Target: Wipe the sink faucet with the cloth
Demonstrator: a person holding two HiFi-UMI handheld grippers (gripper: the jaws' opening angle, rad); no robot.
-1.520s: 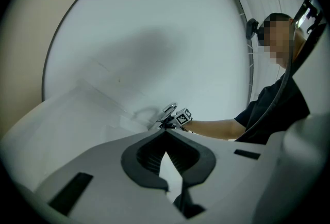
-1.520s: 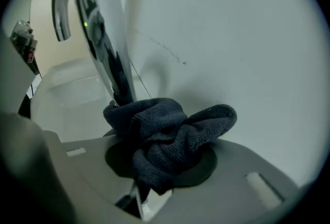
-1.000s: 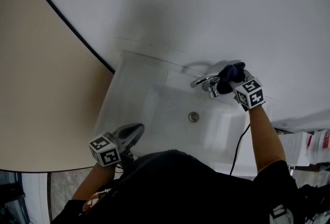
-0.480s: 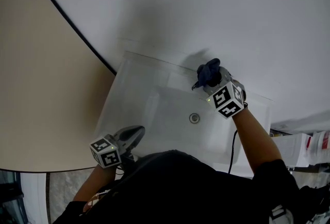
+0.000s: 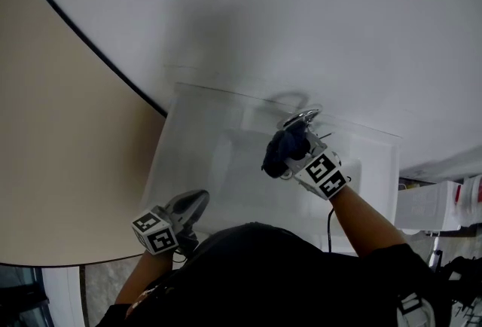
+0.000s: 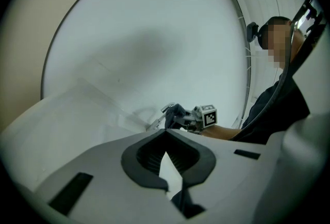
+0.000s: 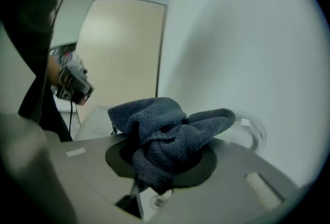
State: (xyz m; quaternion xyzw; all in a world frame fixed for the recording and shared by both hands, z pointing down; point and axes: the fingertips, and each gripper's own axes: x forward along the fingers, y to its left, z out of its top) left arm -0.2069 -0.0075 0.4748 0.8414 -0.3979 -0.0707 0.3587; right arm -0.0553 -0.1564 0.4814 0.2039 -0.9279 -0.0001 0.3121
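One bunched dark-blue cloth (image 7: pixel 166 132) sits clamped in the right hand-held gripper (image 5: pixel 292 161), whose jaws stand partly apart around the wad, its loose folds spilling forward of the pads. In the head view the cloth lies just on the person's side of the chrome faucet (image 5: pixel 300 120), which is mounted at the back of the white sink (image 5: pixel 187 143); whether fabric and metal are touching cannot be told. The step in hand appears to be the wiping of the spout. It will likely go best if the soft folds are kept foremost so that cloth, not gripper, meets the chrome, with light pressure following the curve of the spout and then working round its base. Room is tight behind. The white wall (image 5: pixel 316 24) rises directly behind the faucet, so any pass round the back probably calls for a turned wrist, not a deeper reach. The basin in front lies open for drawing back. The left hand-held gripper (image 5: pixel 190 205), jaws together and holding nothing, hangs by the sink's near left corner, well apart from the work.
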